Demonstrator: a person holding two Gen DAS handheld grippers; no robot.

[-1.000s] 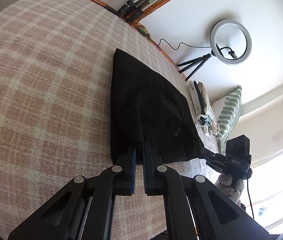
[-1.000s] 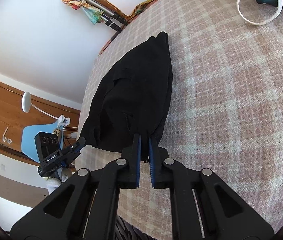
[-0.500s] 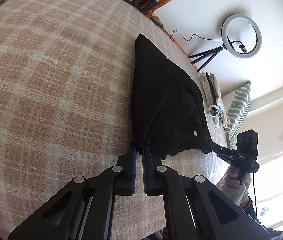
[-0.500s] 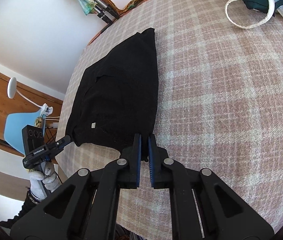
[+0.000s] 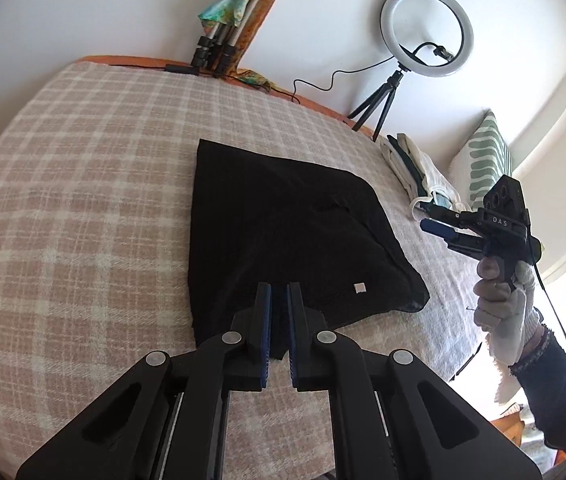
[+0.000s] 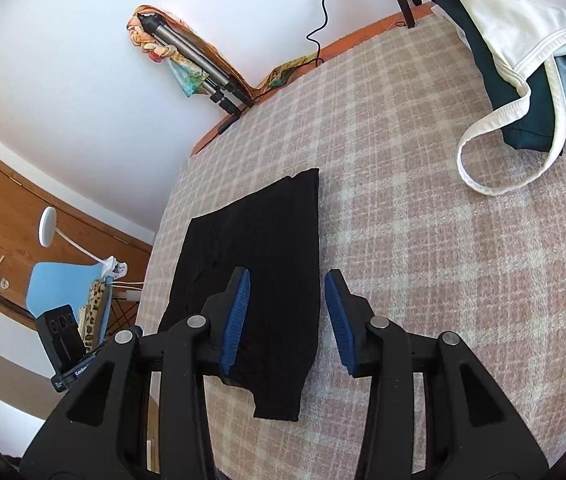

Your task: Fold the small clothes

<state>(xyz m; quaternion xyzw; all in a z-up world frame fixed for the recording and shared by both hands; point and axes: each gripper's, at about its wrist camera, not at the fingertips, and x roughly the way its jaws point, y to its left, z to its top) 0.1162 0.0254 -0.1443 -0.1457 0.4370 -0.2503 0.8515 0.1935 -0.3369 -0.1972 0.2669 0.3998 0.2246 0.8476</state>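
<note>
A black garment (image 5: 283,232) lies flat on the plaid bed cover (image 5: 83,208), with a small white tag near its front right corner. My left gripper (image 5: 279,300) is shut on the garment's near edge. My right gripper (image 6: 287,292) is open and empty, raised above the garment's (image 6: 267,256) right side. The right gripper also shows in the left wrist view (image 5: 439,228), lifted to the right of the garment, jaws apart.
A pile of white, dark green and blue clothes (image 6: 523,60) lies at the far right of the bed. A ring light on a tripod (image 5: 427,32) and a striped pillow (image 5: 487,160) stand behind. A folded tripod (image 6: 195,68) leans at the wall. A blue chair (image 6: 63,288) stands left.
The garment's raised part has been laid down flat. My right gripper has let go of the garment, opened and lifted away. My left gripper stays shut on the near edge.
</note>
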